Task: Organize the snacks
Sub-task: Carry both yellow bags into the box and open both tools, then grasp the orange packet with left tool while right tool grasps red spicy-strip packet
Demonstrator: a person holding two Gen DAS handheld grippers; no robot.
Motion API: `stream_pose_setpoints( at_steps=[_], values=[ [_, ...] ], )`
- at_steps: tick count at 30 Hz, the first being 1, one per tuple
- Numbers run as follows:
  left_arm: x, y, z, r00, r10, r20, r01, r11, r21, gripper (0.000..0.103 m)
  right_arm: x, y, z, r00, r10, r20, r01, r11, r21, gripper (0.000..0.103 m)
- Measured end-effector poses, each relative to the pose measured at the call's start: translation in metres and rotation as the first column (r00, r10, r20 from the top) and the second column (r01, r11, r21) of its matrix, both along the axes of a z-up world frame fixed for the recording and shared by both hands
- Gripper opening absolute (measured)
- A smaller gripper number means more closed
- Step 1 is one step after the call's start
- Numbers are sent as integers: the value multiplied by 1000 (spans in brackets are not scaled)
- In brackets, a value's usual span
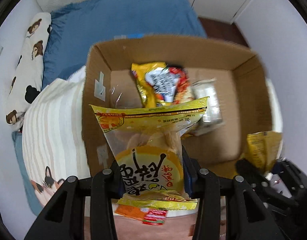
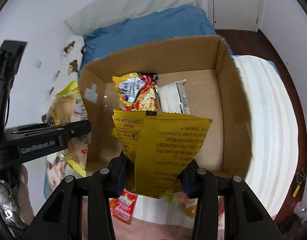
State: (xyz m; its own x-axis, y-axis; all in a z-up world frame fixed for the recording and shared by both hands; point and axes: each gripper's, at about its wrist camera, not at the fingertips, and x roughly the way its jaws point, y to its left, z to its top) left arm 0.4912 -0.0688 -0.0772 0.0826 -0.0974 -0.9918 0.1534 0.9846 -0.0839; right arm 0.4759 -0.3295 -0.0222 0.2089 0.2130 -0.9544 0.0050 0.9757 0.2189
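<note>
Two hand-held grippers hang side by side at the near edge of an open cardboard box [image 2: 223,92] on a bed, each pointing forward over the rim. The left hand-held gripper [image 1: 151,177] is clamped on a clear-and-yellow bread packet [image 1: 149,140], held upright with its sealed top reaching over the box. The right hand-held gripper [image 2: 153,177] is closed on a yellow snack pouch [image 2: 161,146], printed back toward the camera, just above the box's front wall. Below both, a red-and-orange packet [image 2: 123,208] lies on the bedding. Inside the box rest a yellow instant-noodle pack [image 2: 137,92] and a white wrapped bar [image 2: 173,98], touching. Beyond lie a striped blanket [image 2: 263,110], a blue sheet [image 1: 123,24] and a bear-print pillow [image 1: 27,64].
</note>
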Motion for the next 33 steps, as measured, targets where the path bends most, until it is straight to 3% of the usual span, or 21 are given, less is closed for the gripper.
stream_pose_setpoints(
  at_steps=[5,12,14,15,16,18,26,33],
  values=[
    [19,7,-51,995,16,-95,-11,999,49,41,25,7,-56,996,16,-90,-19,999,-33,47],
    [15,15,-93,983,33,-182,-30,999,20,41,37,7,-112,978,23,-207,-24,1000,-5,48],
    [14,17,-100,978,34,-204,-35,999,-2,44,42,6,-124,967,18,-253,-19,1000,-2,53],
    [13,18,-102,978,37,-207,-40,999,-10,52,44,5,-129,960,18,-279,-19,1000,-3,66],
    [18,18,-104,978,36,-206,-40,999,-12,64,45,4,-131,959,16,-283,-20,1000,-10,85],
    [19,21,-103,979,41,-200,-51,998,-42,72,47,2,-131,962,7,-271,-18,999,-39,94],
    [15,16,-90,985,46,-164,-55,997,-55,84,49,1,-119,972,7,-234,-25,997,-76,96],
    [-7,21,-45,997,74,-19,-75,995,-59,84,32,-5,-74,992,-7,-124,-9,993,-122,96]
  ],
)
